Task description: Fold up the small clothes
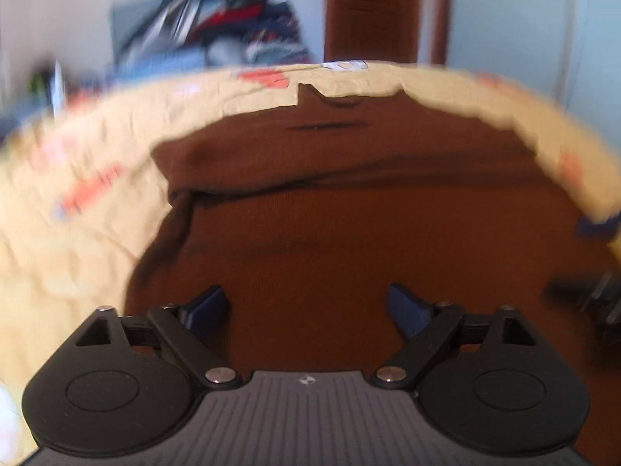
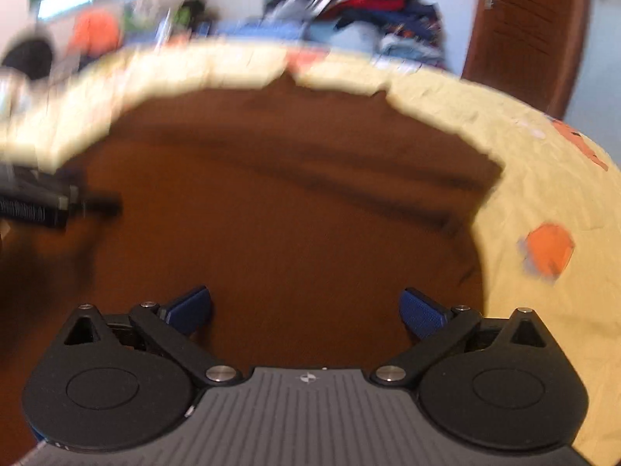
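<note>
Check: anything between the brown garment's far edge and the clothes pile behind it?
Only the yellow patterned bedsheet lies between the brown garment and the clothes pile; no other item shows on that stretch. Left wrist view, blurred; the right wrist view agrees.

A garment (image 1: 349, 233) lies spread on a bedsheet (image 1: 77, 233), a fold crossing it from side to side. Behind the bed stands a pile of clothes (image 2: 368, 7); a door (image 2: 531, 31) stands right of the pile.
</note>
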The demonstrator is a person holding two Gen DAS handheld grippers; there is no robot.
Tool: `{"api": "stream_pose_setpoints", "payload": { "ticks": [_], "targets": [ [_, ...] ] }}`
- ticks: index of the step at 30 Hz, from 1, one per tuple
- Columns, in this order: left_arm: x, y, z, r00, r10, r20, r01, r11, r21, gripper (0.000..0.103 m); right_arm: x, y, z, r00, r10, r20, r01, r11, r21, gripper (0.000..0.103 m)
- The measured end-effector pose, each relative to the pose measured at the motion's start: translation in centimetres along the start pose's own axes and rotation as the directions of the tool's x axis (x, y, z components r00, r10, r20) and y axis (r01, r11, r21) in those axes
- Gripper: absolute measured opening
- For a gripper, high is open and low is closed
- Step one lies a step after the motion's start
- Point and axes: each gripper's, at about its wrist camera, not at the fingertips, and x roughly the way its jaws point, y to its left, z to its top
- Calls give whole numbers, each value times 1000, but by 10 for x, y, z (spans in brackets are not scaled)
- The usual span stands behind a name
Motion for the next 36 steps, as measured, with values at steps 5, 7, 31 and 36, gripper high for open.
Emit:
{"api": "stream_pose_setpoints", "payload": {
  "ticks": [5,7,31,36],
  "targets": [
    [-22,20,-9,997,3,-77,-8,997,-72,93,-17,-23,-11,999,-45,-12,45,995,86,103],
    [-31,16,-9,995,-1,-98,-7,997,-83,93,-25,-19,-2,998,-35,-44,40,990,135,103],
    [-34,-6,-29,999,35,-33,-39,993,-115,103,-42,34,-44,998,35,56,-35,999,-1,103],
    [-65,3,-38,997,15,-76,-26,989,-146,103,-65,27,-46,1000,23,-10,-22,995,96,103]
  ]
}}
